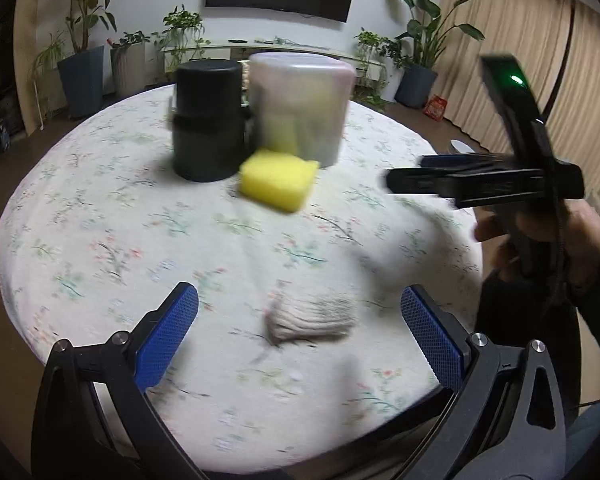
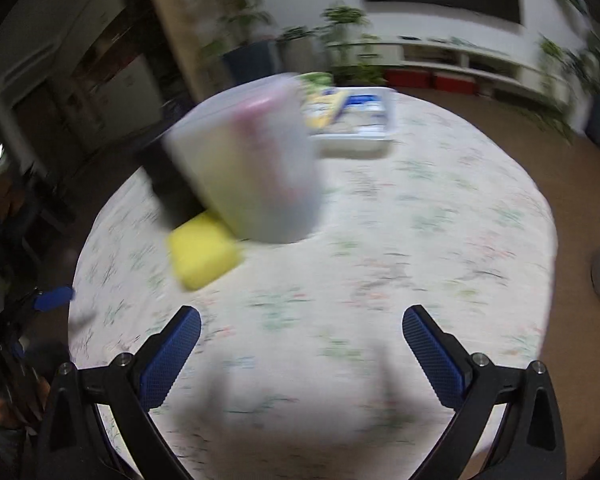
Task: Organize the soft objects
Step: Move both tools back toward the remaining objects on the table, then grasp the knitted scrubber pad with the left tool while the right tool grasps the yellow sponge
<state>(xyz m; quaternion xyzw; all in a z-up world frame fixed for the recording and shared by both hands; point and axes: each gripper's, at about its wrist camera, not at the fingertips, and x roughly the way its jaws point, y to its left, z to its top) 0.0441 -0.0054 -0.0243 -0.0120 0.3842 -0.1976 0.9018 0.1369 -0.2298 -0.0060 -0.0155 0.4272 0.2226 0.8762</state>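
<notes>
Between spread left hand-held gripper (image 1: 299, 328) fingers, rolled cloth (image 1: 310, 320) lying crosswise.

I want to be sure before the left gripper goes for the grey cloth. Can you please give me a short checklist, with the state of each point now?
1. Left gripper open: ok, fingers wide apart, holding nothing.
2. Grey cloth between its fingers: ok, it lies loose on the tablecloth.
3. Right gripper free: ok, open and empty.
4. Yellow sponge out of the path: ok, it sits farther off, by the translucent container and black canister.
5. Container open to receive items: cannot tell, pictures blurred.
6. Picture sharpness: not ok, both views show motion blur.
</notes>
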